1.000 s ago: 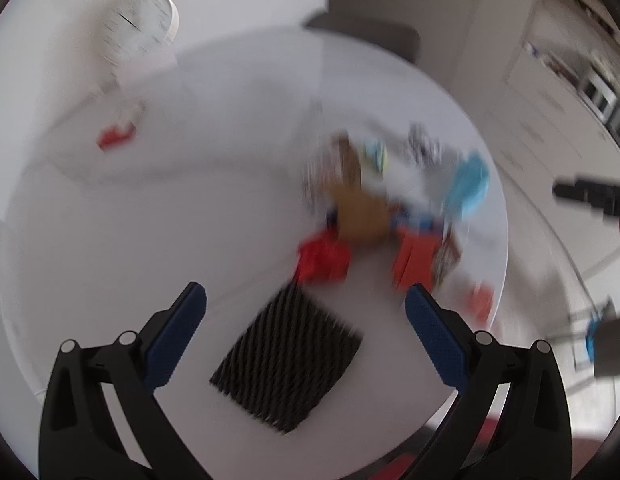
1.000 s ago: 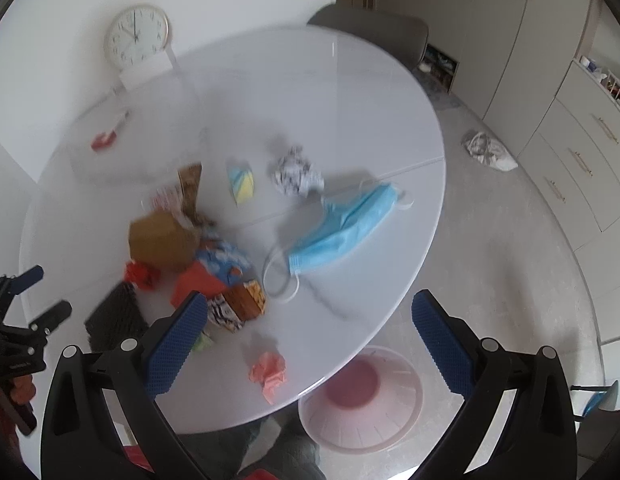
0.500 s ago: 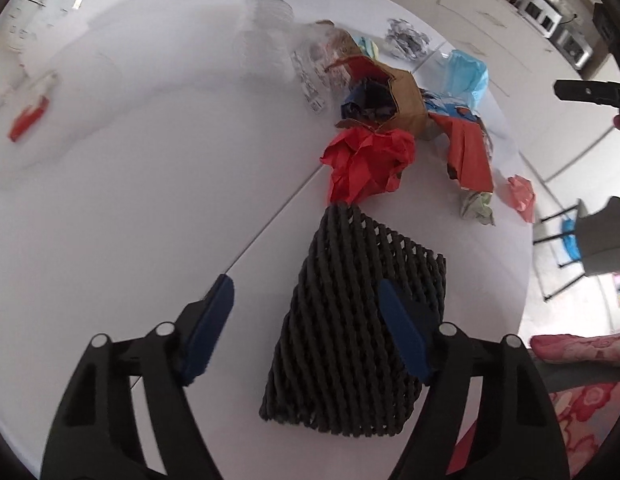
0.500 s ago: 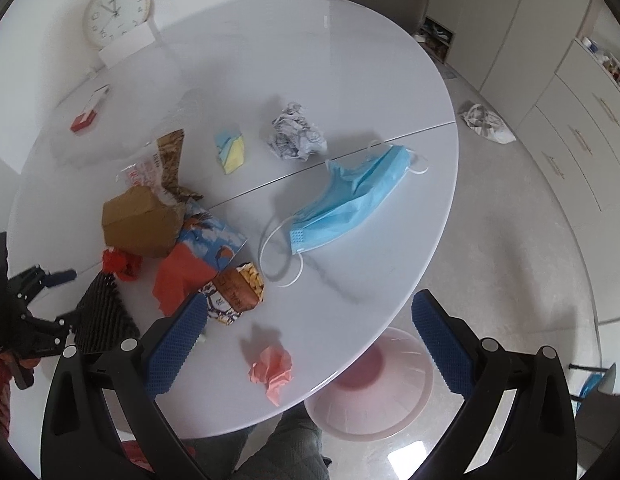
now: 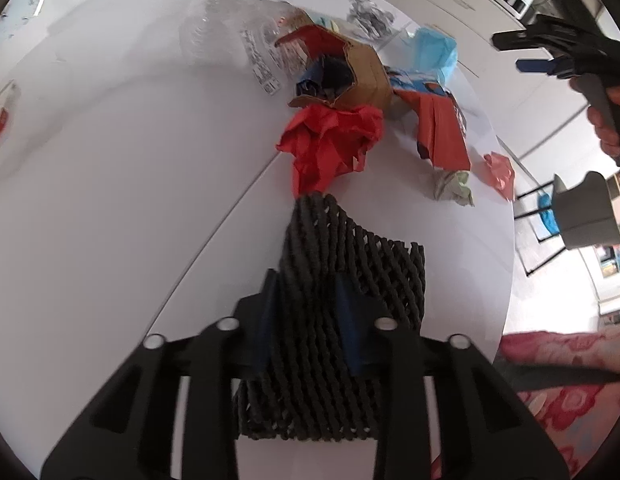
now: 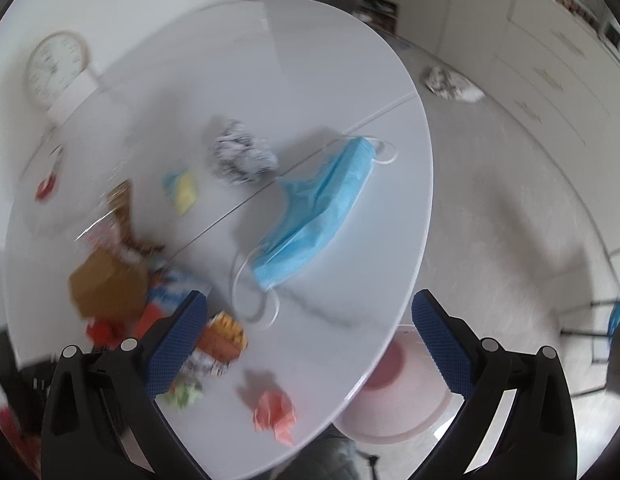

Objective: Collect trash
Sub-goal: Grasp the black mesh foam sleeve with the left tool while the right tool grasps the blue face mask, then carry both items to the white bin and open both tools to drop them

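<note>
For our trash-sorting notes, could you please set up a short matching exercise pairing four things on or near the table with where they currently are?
Things:
1. black foam net
2. blue face mask
3. pink basin
4. crumpled red paper

Places:
A. on the floor under the table edge
B. spread near the table's middle seam
C. pinched in the left gripper
D. beside the brown cardboard box

Pairs: 1-C, 2-B, 3-A, 4-D

Left gripper (image 5: 310, 312) clamped, seemingly firmly; right gripper (image 6: 310, 332) spread wide.
</note>
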Tool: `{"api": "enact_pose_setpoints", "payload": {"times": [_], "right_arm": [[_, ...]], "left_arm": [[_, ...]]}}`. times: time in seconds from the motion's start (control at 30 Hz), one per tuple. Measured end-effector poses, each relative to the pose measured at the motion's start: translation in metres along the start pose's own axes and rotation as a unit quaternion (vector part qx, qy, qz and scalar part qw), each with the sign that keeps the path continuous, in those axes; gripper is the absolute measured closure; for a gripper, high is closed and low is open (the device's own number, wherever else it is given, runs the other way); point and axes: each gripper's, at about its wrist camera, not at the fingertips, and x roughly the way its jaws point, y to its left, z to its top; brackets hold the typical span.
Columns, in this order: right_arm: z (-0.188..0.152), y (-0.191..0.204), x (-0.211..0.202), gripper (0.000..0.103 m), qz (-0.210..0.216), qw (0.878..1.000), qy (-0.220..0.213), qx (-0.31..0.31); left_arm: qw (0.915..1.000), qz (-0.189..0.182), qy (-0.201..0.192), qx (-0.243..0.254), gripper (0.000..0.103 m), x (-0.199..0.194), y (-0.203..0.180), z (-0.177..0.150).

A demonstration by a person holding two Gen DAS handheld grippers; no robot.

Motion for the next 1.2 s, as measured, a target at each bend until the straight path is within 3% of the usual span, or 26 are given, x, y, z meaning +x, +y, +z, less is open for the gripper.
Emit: {"api": "enact_pose_setpoints", "payload": {"times": [0.13, 0.23, 0.37, 0.47, 0.73, 0.87, 0.97, 1.03, 1.2], "right_arm": [[0.023, -0.012, 0.038, 0.007, -0.003, 0.999, 0.007, 0.052], [0.038, -0.021, 0.068, 0.022, 0.014, 0.995, 0.024, 0.095], [0.047, -0.029, 0.090, 0.073, 0.066, 0.989, 0.036, 0.131], [0.051, -0.031, 0.084, 0.087, 0.104, 0.984, 0.017, 0.141], [0.057, -0.052, 0.019, 0.088, 0.187, 0.971, -0.062, 0.135], [0.023, -0.081, -0.027, 0.088, 0.174, 0.978, -0.070, 0.095], [-0.014, -0.097, -0.042, 0.088, 0.131, 0.988, -0.052, 0.067], [-0.047, -0.114, -0.035, 0.087, 0.102, 0.993, -0.017, 0.058], [-0.126, -0.151, 0.043, 0.086, 0.074, 0.991, 0.088, 0.065]], "left_arm": [[0.9995, 0.010, -0.015, -0.025, 0.087, -0.012, -0.004, -0.003], [0.9983, 0.015, -0.025, -0.050, 0.088, -0.022, -0.009, -0.006], [0.9963, 0.029, -0.041, -0.070, 0.088, -0.042, -0.018, -0.007], [0.9947, 0.038, -0.049, -0.082, 0.088, -0.056, -0.018, -0.010], [0.9881, 0.079, -0.080, -0.104, 0.088, -0.098, -0.034, -0.011], [0.9891, 0.076, -0.104, -0.071, 0.088, -0.121, -0.069, 0.002], [0.9914, 0.054, -0.114, -0.033, 0.088, -0.124, -0.109, 0.020], [0.9927, 0.034, -0.115, -0.013, 0.088, -0.121, -0.130, 0.031], [0.9947, -0.020, -0.090, 0.045, 0.088, -0.087, -0.193, 0.060]]}}
